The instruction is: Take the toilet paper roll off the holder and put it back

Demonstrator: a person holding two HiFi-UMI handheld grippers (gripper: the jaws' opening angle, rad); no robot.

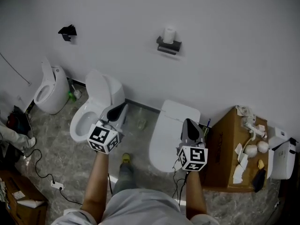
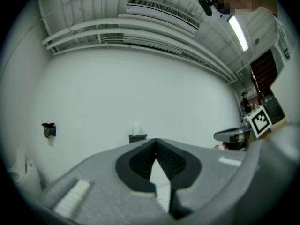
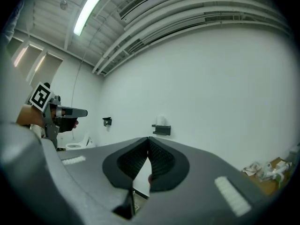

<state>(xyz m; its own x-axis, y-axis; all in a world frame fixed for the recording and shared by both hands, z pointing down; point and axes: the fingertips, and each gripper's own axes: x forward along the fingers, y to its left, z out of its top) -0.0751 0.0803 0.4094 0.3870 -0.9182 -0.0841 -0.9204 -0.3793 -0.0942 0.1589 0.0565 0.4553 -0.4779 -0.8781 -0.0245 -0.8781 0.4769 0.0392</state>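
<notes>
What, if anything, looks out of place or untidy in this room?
The brown box at the right is littered with crumpled white scraps. A power strip and its cable lie loose on the floor at the left. The toilet paper roll sits upright on its holder, as expected.

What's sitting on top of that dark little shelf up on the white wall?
A white toilet paper roll stands upright on the dark wall-mounted holder. Nothing else shows on it. The part of the shelf under and behind the roll is covered, so that cannot be seen.
</notes>
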